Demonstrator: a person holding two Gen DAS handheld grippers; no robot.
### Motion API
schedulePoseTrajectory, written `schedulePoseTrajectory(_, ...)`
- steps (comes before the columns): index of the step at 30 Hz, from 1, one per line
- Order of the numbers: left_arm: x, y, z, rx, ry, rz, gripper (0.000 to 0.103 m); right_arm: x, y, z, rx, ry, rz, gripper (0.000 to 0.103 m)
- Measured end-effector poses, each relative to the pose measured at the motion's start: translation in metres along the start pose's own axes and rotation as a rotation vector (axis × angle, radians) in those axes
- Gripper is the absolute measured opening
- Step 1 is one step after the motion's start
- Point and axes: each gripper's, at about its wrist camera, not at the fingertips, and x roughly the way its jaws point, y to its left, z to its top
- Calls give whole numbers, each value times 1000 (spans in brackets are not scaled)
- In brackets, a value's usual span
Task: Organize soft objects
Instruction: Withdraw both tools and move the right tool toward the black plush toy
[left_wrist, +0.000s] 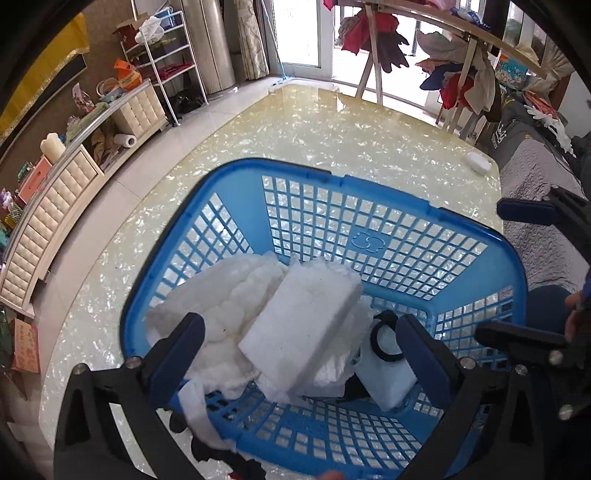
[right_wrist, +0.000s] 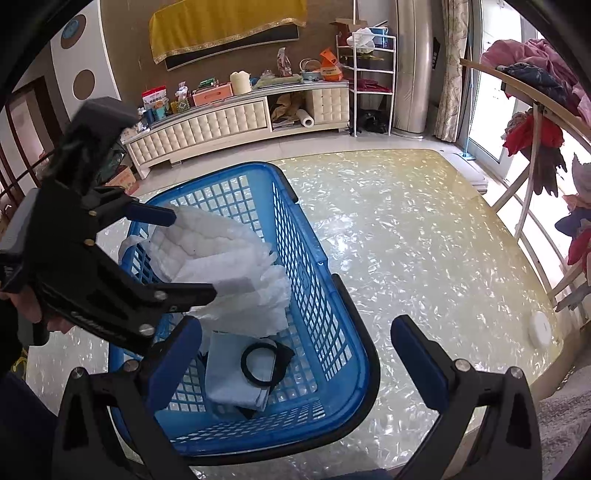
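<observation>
Left gripper (left_wrist: 301, 350) jaws spread wide over the white foam block (left_wrist: 301, 328) lying diagonally in the blue basket (left_wrist: 369, 240); right gripper (right_wrist: 295, 354) jaws released too.

Each gripper is a black plastic frame with 2 long fingers tipped in blue rubbery pads. On the left gripper (left_wrist: 301, 350) silver round screw heads sit at the finger joints, 1 pair per side, and triangular cut-outs lighten the black arms. The right gripper (right_wrist: 295, 350) has the same build: blue pads (right_wrist: 419, 354), black triangulated links, silver screws. Seen from the right wrist camera, the left gripper's body carries brass-coloured screws, a boxy grey-black block on top and faint white lettering along 1 arm; bare fingers (right_wrist: 26, 302) of the left hand wrap its handle
</observation>
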Motion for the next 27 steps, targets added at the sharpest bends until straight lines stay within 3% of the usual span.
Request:
schedulePoseTrajectory(7,-34,-1,-12,-8,-42,24,103,-1,9,-2,-11,18,5,103)
schedulePoseTrajectory(16,-76,5,-54,-44,-65,58,103,-17,32,-5,-37,22,6,103)
schedulePoseTrajectory(27,-111,28,-114,-189,-73,101,103,-23,89,-4,-135,17,28,103)
